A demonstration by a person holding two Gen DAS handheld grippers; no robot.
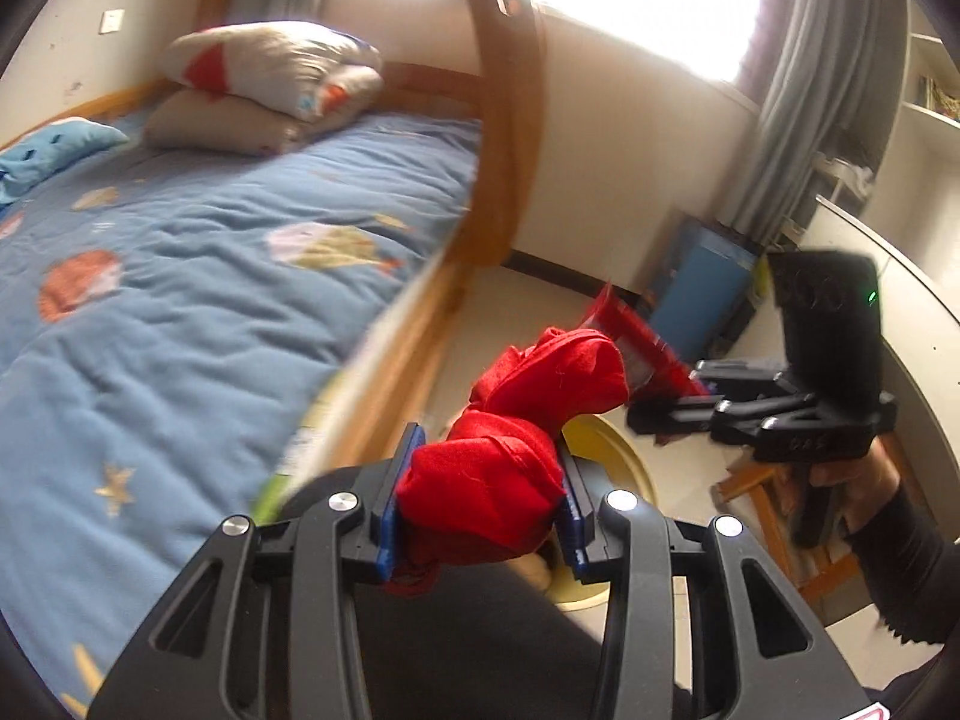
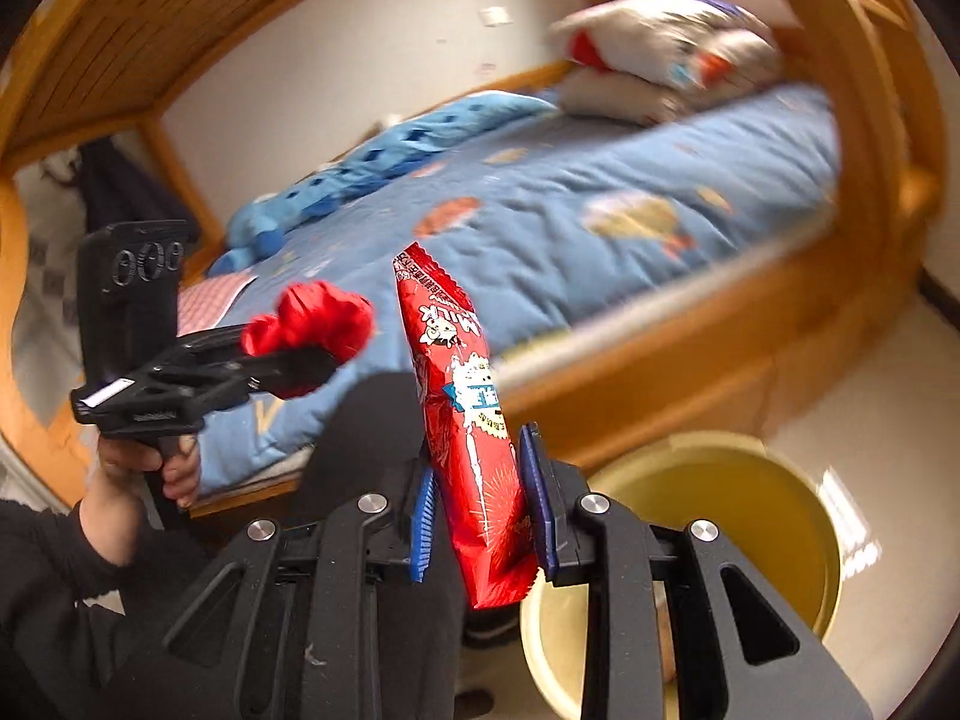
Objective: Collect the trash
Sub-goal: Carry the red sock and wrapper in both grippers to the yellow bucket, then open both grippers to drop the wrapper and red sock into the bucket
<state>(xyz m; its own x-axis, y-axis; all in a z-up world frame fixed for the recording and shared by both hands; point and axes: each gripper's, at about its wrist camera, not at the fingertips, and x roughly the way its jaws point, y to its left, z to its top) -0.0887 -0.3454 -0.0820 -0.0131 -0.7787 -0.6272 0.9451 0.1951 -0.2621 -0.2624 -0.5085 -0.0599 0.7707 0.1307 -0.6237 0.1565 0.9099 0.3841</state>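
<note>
Beside the long wooden edge of the bed point(image 2: 690, 354), both tongs hang in the air with trash in them. The left gripper point(image 1: 480, 498) has its jaws part-way closed on a crumpled red cloth point(image 1: 516, 450), whose lower lump is squeezed between the blue pads point(image 1: 390, 516) while the upper folds bulge out past the fingertips; in the right wrist view the same cloth point(image 2: 312, 318) shows as a red bunch sticking out of the black fingers, with a hand point(image 2: 150, 468) gripping the handle below and a dark sleeve point(image 2: 54, 564) behind it. The right gripper point(image 2: 480, 510) has its jaws drawn in narrow on a red snack packet point(image 2: 468, 420), pinched flat near its lower end between the blue pads point(image 2: 423, 516), the rest standing up and leaning slightly left, its printed face turned to the camera. In the left wrist view that packet point(image 1: 636, 330) appears just beyond the cloth, at the tip of the other tool. A yellow bin point(image 2: 780, 516) stands on the pale floor close to the bed's side rail, below and to the right of the packet, its open mouth showing; the left wrist view catches only a slice of its rim point(image 1: 606, 450) behind the cloth. On the bed lie a blue patterned quilt point(image 1: 210, 276) and, toward the far end by the wall, a stack of folded bedding point(image 1: 270, 84). Much of both views is blurred.
</note>
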